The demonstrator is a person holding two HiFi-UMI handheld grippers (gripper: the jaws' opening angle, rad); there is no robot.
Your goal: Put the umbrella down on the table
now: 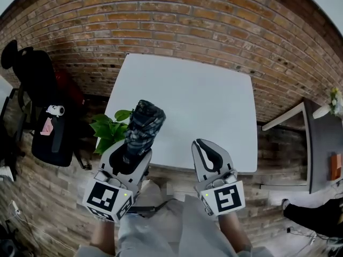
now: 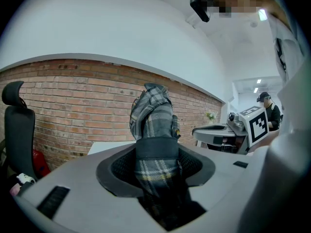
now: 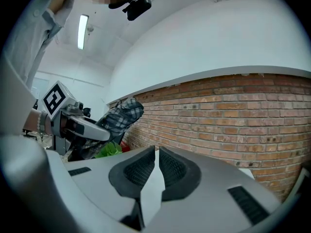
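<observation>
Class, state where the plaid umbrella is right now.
The umbrella stands clamped in the left tool, lower left in the head view, by the table's near-left corner, beside the green plant.

The umbrella (image 1: 142, 126) is plaid woven cloth; the tabletop (image 1: 203, 100) is smooth, matt white. My right gripper (image 3: 155, 153) is matt grey plastic with ribbed black pads (image 3: 140, 170), the wall (image 1: 214, 25) rough brick.

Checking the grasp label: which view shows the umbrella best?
Left gripper view: the folded plaid umbrella fills the centre, clamped between the jaws of the left gripper. The head view shows its top from above, with the grip itself mostly hidden. The right gripper view catches it small and side-on at the left.
</observation>
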